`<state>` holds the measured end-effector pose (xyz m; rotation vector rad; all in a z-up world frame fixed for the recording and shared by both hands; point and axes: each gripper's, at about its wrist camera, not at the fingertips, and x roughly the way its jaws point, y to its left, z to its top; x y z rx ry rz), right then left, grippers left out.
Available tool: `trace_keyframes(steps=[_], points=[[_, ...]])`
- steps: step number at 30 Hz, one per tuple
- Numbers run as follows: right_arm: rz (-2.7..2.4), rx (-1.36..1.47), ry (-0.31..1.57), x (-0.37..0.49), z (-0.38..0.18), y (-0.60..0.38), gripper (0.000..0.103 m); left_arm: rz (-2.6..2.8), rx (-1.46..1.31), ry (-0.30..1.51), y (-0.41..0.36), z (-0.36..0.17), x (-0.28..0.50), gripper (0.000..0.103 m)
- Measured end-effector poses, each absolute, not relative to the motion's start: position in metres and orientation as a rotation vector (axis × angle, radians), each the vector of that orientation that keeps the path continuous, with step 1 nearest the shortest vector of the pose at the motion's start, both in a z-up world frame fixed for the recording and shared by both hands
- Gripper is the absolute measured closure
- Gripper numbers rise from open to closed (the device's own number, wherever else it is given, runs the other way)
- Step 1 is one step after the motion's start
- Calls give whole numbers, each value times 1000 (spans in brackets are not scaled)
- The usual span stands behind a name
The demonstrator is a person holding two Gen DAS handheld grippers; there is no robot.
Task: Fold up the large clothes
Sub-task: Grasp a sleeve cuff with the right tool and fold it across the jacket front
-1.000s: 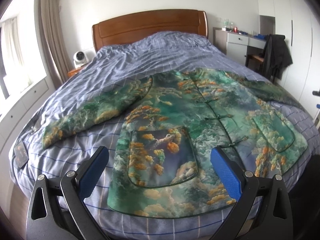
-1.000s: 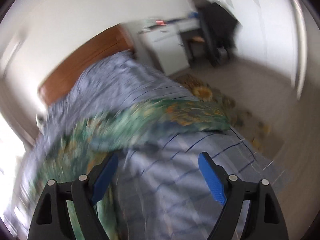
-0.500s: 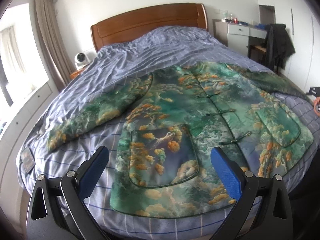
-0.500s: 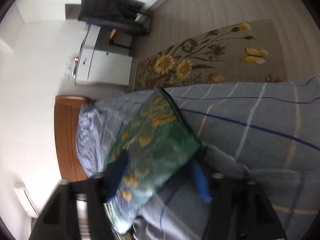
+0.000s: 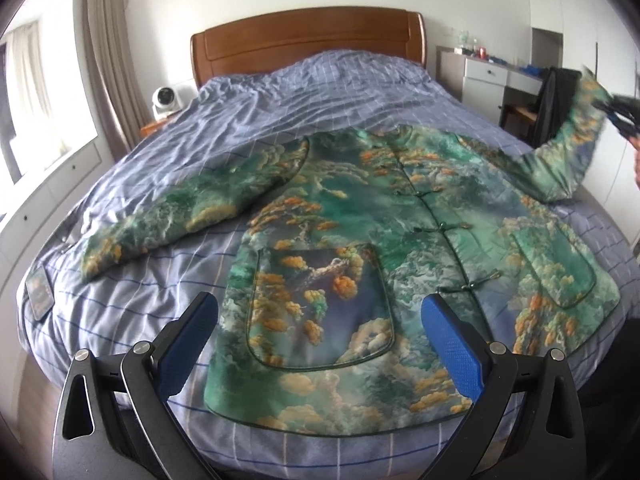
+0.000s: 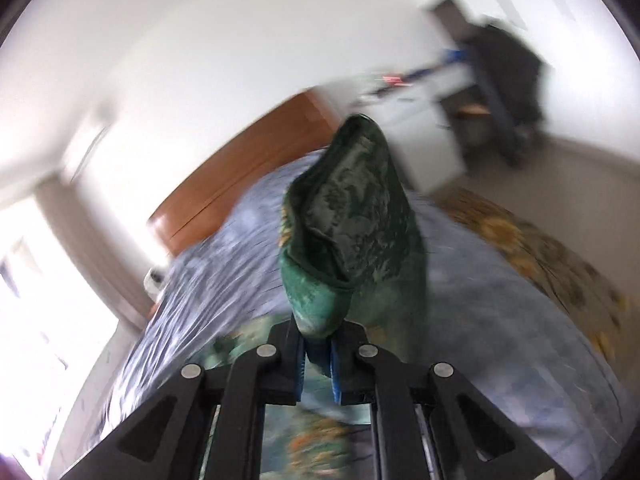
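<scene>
Left wrist view: green cloud-patterned jacket (image 5: pixel 400 264) is lying flat on the blue checked bed (image 5: pixel 304 104).
Left gripper (image 5: pixel 320 338): hovering released above the jacket hem.
Right gripper (image 6: pixel 318 356): clenching the jacket's sleeve cuff (image 6: pixel 352 216), lifting it off the bed.

Home bedroom, wooden headboard (image 5: pixel 308 36), bed with blue checked duvet (image 5: pixel 320 92), curtained window (image 5: pixel 100 60), white desk (image 5: pixel 492 76), floral rug (image 6: pixel 552 248)

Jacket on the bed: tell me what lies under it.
The jacket lies flat on a blue checked quilt, which shows all around it. Its right sleeve is lifted off the quilt, clamped by the right gripper. Anything beneath the body is covered.
</scene>
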<state>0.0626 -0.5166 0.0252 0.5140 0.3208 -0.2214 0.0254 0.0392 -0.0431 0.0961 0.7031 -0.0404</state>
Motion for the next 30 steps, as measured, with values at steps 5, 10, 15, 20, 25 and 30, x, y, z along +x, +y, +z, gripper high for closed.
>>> trace_keyframes(steps=[5,10,15,20,25,30], points=[[-68,287,438,126,15,-398,94,-14,88,696,53,-43,16,1],[6,150,589,167,-45,-319,94,13,54,703,69,-47,11,1],[26,-5,719,175,-115,-261,89,25,45,723,74,-55,11,1],[49,11,793,155,-142,-252,54,22,65,735,70,-60,11,1],[67,-21,763,108,-138,-244,48,0,62,757,62,-67,14,1],[17,-73,692,55,-122,-240,42,-27,89,770,50,-70,13,1]])
